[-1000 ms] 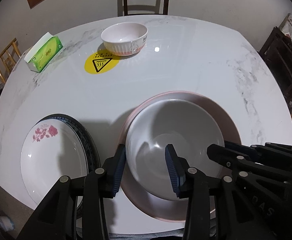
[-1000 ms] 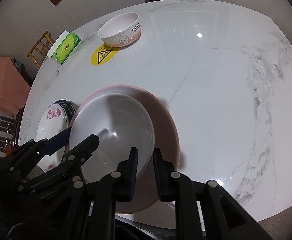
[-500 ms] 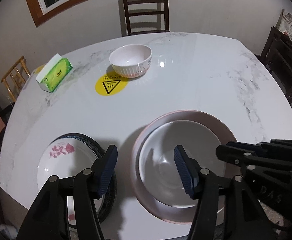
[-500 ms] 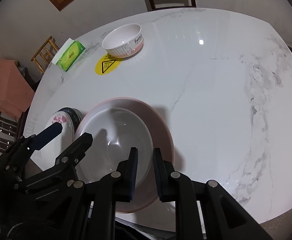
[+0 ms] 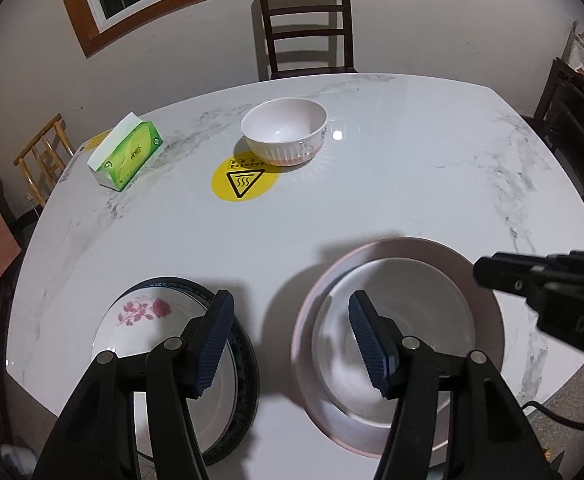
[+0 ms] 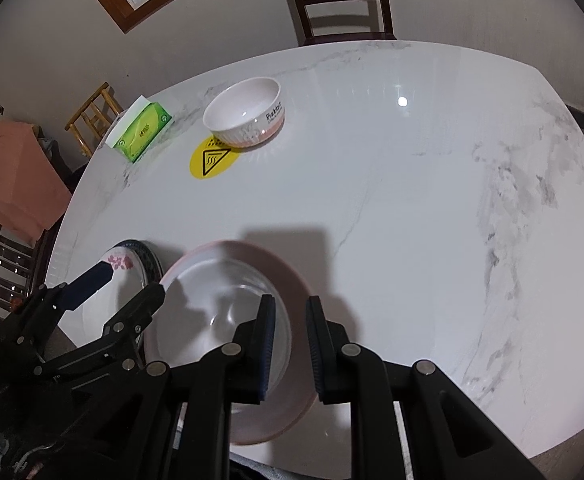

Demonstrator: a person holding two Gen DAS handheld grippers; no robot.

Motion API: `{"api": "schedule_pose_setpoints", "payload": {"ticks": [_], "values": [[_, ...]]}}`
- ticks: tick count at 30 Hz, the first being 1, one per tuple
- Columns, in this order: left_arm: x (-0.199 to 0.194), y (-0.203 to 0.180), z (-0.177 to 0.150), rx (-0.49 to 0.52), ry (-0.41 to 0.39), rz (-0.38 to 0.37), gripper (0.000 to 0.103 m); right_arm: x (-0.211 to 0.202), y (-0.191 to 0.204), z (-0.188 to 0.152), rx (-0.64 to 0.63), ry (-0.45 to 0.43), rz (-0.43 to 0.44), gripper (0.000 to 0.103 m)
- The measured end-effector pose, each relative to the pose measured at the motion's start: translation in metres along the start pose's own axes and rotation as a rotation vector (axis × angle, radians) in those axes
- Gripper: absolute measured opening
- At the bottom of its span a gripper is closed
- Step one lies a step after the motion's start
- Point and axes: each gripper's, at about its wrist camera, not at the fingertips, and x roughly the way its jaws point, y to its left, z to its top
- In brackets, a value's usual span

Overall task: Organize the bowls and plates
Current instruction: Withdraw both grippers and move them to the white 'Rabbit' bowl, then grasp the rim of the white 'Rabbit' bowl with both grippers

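Note:
A white plate (image 5: 416, 320) lies inside a larger pink plate (image 5: 488, 280) at the table's near edge; both show in the right wrist view, white (image 6: 216, 312) on pink (image 6: 292, 280). A floral plate (image 5: 140, 316) rests on a dark-rimmed plate (image 5: 248, 364) to the left. A ribbed pink-and-white bowl (image 5: 284, 130) stands far across the table, also in the right wrist view (image 6: 246, 112). My left gripper (image 5: 290, 340) is open and empty above the two stacks. My right gripper (image 6: 290, 344) is slightly open and empty above the pink plate's right rim.
A green tissue box (image 5: 126, 154) lies at the far left of the marble table (image 5: 372, 200). A yellow heat-warning sticker (image 5: 244, 180) sits in front of the bowl. A dark chair (image 5: 306, 28) stands beyond the table; more chairs flank it.
Both grippers have risen and pulled back from the white plate. The left gripper opened wider and let go of the plate's rim. The right gripper's gap widened slightly.

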Motion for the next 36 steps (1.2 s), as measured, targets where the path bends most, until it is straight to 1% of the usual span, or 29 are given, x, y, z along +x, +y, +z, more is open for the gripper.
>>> {"api": "schedule_pose_setpoints", "payload": {"ticks": [6, 14, 18, 21, 23, 27, 31, 36], "values": [[0.009, 0.004, 0.007, -0.008, 0.018, 0.010, 0.057, 0.003, -0.004, 0.017, -0.012, -0.010, -0.007, 0.018], [0.025, 0.014, 0.020, -0.030, 0.045, 0.022, 0.057, 0.017, -0.010, 0.049, -0.038, -0.009, 0.003, 0.018], [0.036, 0.024, 0.031, -0.055, 0.064, 0.007, 0.057, 0.029, -0.014, 0.066, -0.049, 0.000, 0.014, 0.018], [0.046, 0.036, 0.042, -0.090, 0.071, -0.005, 0.057, 0.039, -0.015, 0.081, -0.058, 0.007, 0.028, 0.018], [0.052, 0.044, 0.050, -0.118, 0.079, -0.027, 0.057, 0.046, -0.016, 0.091, -0.061, 0.015, 0.039, 0.018], [0.068, 0.066, 0.068, -0.204, 0.097, -0.058, 0.057, 0.060, -0.015, 0.112, -0.073, 0.022, 0.051, 0.018], [0.085, 0.087, 0.089, -0.284, 0.102, -0.070, 0.057, 0.075, -0.011, 0.137, -0.083, 0.026, 0.056, 0.018], [0.105, 0.102, 0.114, -0.354, 0.109, -0.091, 0.055, 0.091, -0.003, 0.166, -0.090, 0.023, 0.068, 0.017]]}}
